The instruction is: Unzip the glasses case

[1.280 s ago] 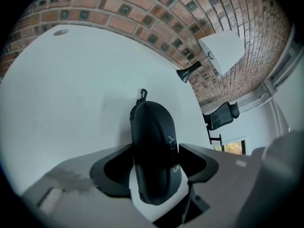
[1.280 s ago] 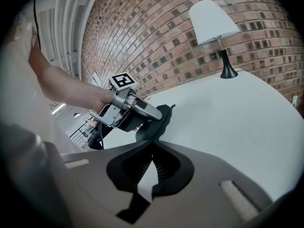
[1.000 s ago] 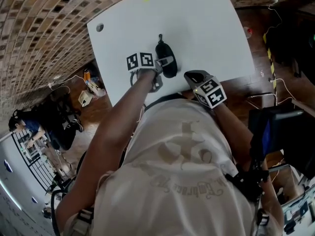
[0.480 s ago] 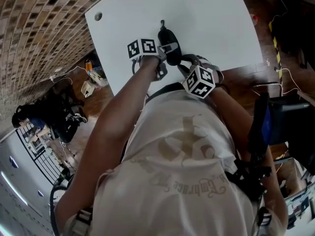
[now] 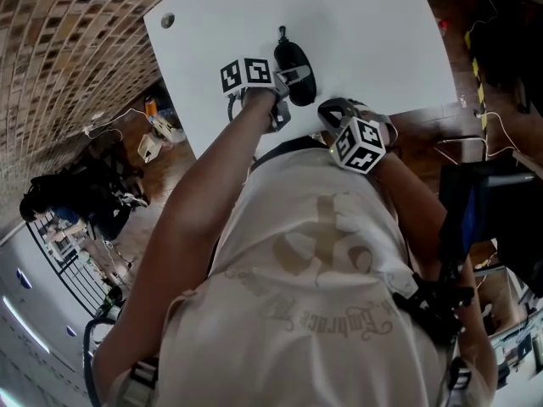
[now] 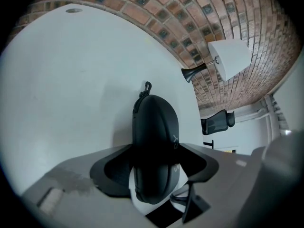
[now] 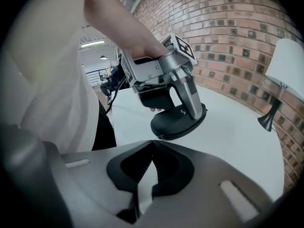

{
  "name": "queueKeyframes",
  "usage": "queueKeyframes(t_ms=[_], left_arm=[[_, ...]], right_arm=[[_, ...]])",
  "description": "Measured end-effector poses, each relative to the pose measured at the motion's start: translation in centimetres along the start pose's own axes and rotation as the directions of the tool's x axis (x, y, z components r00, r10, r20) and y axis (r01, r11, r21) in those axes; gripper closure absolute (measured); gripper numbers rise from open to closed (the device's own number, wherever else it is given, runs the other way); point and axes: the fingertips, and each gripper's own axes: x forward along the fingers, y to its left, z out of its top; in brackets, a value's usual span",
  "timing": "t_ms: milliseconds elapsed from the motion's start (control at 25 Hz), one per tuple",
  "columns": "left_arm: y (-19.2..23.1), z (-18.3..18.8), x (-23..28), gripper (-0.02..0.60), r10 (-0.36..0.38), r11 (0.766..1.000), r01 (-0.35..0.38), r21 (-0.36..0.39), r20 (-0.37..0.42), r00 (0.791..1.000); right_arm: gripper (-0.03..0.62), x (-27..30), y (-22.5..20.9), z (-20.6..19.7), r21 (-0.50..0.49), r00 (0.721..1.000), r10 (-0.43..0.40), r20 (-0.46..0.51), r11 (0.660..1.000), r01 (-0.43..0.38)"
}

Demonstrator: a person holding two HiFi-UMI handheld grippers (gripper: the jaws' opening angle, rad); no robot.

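A black oval glasses case (image 5: 299,68) lies near the front edge of the white table (image 5: 365,32). My left gripper (image 5: 287,83) holds it across its width, one jaw pressed on each side. In the left gripper view the case (image 6: 154,127) fills the gap, with a small clip loop (image 6: 147,86) at its far end. My right gripper (image 5: 333,108) is shut, with nothing visible between its pads. In the right gripper view its tips (image 7: 153,144) sit just short of the near rim of the case (image 7: 178,120), which the left gripper (image 7: 178,87) clamps.
A white table lamp (image 6: 230,56) stands at the table's far side before a brick wall (image 7: 237,27). The tabletop has a round hole (image 5: 167,20) near one corner. A dark office chair (image 5: 475,210) stands at my right. My own torso hides the table's near edge.
My right gripper has come in from the table's edge toward the case's near end and rolled over. The left gripper has kept its hold on the case.
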Motion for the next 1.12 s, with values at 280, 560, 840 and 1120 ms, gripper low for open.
queueKeyframes(t_ms=[280,560,840,1120], left_arm=[[-0.1,-0.1,0.1,0.265,-0.001,1.0,0.001,0.002,0.004,1.0],[-0.1,0.1,0.1,0.265,-0.001,1.0,0.001,0.0,0.001,1.0],[-0.2,0.0,0.1,0.265,-0.003,1.0,0.003,-0.001,0.005,1.0],[0.0,0.0,0.0,0.265,-0.001,1.0,0.001,-0.004,0.012,1.0]], right_arm=[[0.48,0.0,-1.8,0.9,0.054,0.995,-0.094,0.019,0.994,0.093],[0.556,0.8,-1.3,1.9,0.179,0.999,-0.008,0.037,0.984,0.001],[0.586,1.3,1.4,-0.6,0.103,0.994,0.075,-0.077,0.992,-0.067],[0.494,1.1,-1.7,-1.1,0.212,0.996,-0.053,-0.068,0.975,0.066]])
